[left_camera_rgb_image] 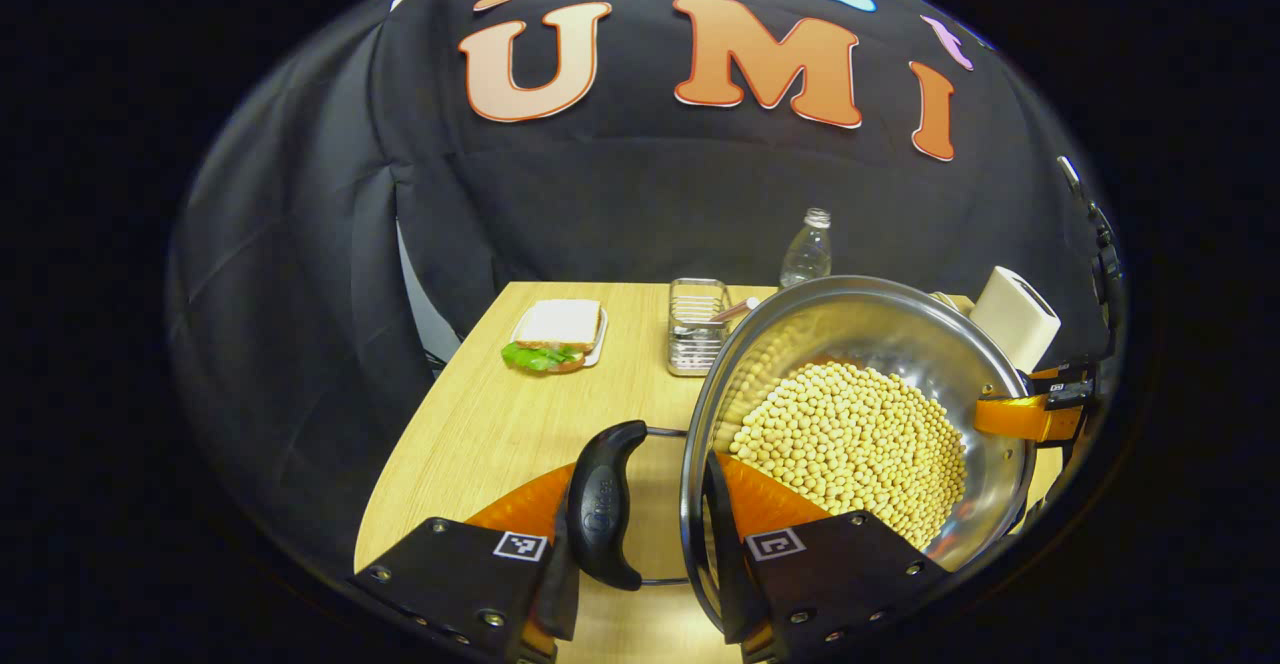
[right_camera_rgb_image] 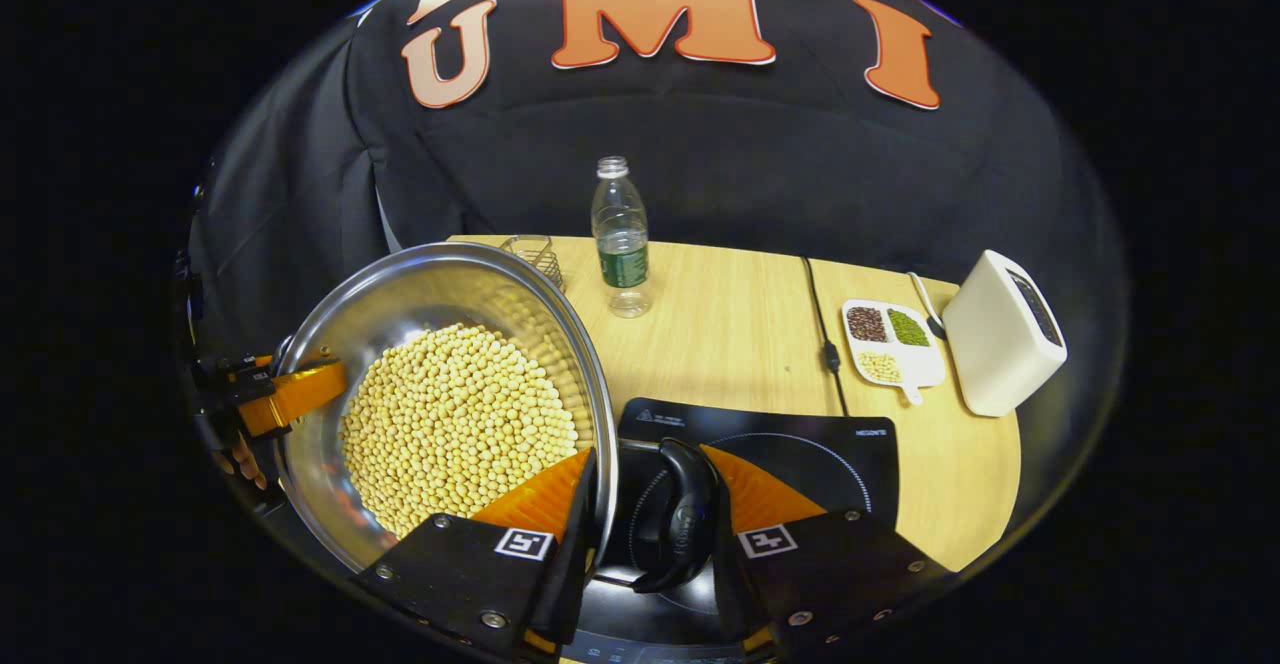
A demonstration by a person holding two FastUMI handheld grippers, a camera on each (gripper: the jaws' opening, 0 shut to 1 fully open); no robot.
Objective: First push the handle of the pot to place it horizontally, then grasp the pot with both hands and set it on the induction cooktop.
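Observation:
A steel pot full of yellow soybeans hangs between both grippers. In the left gripper view my left gripper is shut on the pot: one finger sits inside the rim, the other outside the black side handle. At the far rim the right gripper shows. In the right gripper view my right gripper clamps the pot the same way around its other black handle. The black induction cooktop lies just below and ahead of that handle. The left gripper holds the far rim.
On the wooden table stand a plastic bottle, a wire basket, a plate with a sandwich, a white appliance and a small tray of beans. A black cable runs to the cooktop.

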